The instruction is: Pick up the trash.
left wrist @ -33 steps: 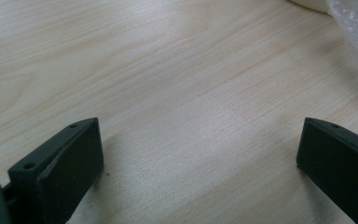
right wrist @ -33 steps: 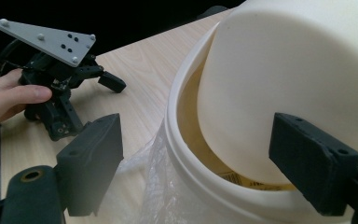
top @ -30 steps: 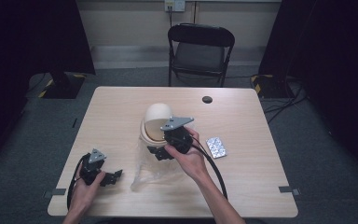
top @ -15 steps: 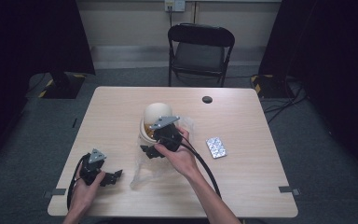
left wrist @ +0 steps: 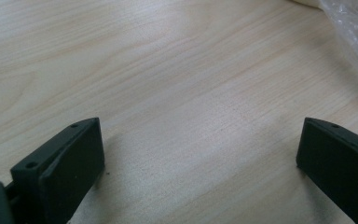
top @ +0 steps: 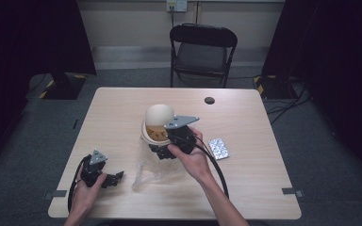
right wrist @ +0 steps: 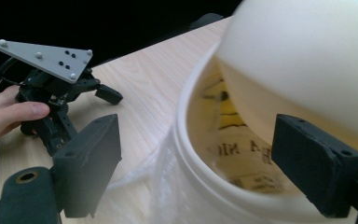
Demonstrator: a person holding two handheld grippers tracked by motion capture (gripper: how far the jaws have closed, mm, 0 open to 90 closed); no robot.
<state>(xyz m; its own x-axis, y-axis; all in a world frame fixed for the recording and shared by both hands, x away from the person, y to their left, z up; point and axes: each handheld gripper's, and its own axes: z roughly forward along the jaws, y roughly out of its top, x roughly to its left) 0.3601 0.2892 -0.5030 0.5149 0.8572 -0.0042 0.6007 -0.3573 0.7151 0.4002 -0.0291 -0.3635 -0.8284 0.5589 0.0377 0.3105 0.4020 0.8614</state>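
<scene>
Cream tub between parted tongs

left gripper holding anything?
No. The left gripper has its jaws spread wide over the bare light wooden table, nothing between them.

tub cut off at frame edge, label print blurred

Both grippers, left gripper and right gripper, are black with blocky, screw-holed jaws, each topped by a grey three-cornered plate dotted with screws and trailing a black cable; the person's forearms are bare.
</scene>
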